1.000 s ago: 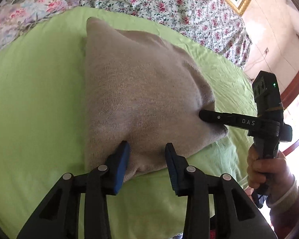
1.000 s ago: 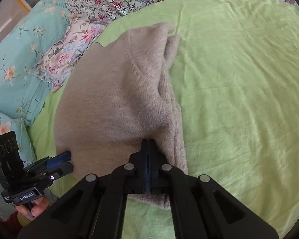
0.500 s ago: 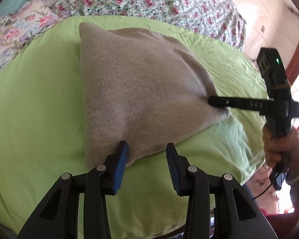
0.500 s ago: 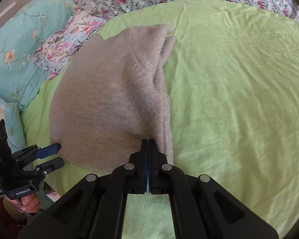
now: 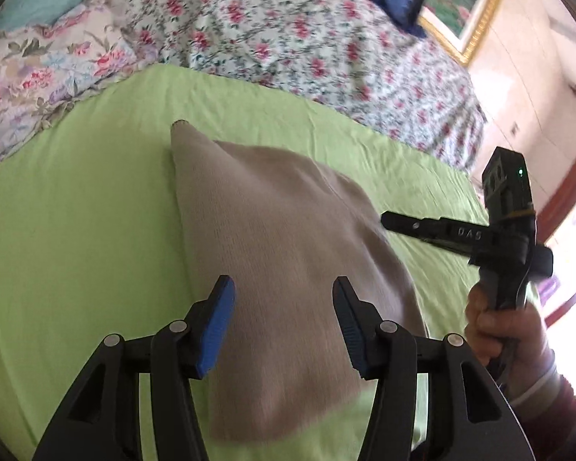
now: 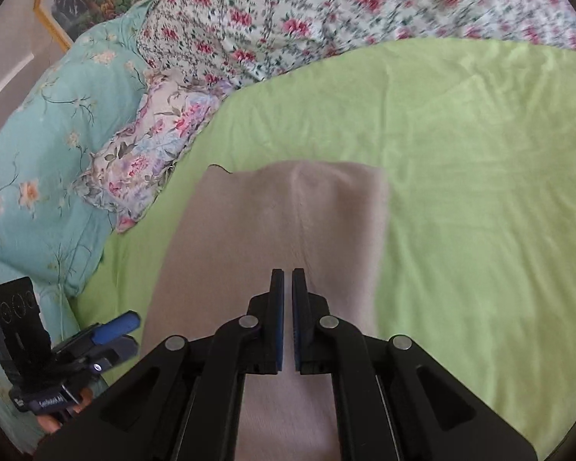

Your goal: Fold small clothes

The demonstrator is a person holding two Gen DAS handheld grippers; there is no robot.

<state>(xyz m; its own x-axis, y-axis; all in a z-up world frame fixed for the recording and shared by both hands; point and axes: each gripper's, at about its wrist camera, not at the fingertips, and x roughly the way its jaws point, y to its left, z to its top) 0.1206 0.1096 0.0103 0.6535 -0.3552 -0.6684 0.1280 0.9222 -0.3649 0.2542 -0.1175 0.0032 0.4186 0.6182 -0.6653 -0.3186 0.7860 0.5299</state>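
Note:
A folded beige knit garment (image 5: pixel 280 238) lies flat on the green sheet (image 5: pixel 76 230). My left gripper (image 5: pixel 282 282) hovers above its near end. The jaws are opening, the blue pads stand well apart, and neither pad touches the cloth. In the right wrist view the garment (image 6: pixel 268 223) stretches away under my right gripper (image 6: pixel 287 272). Its jaws are starting to part, with only a thin slit between the pads and nothing in it. From the left wrist view, the right gripper (image 5: pixel 388 219) sits raised just off the garment's right edge.
A floral quilt (image 5: pixel 288 38) and a teal flowered pillow (image 6: pixel 38 134) border the green sheet (image 6: pixel 480 192) at the back and left. A gold-framed picture (image 5: pixel 468 11) leans behind the bed. A hand (image 5: pixel 495 326) grips the right tool. My left gripper (image 6: pixel 130 332) shows at lower left.
Both grippers have drawn back and up from the garment. The right one has come off the cloth edge it was pinching. The left jaws have spread wider.

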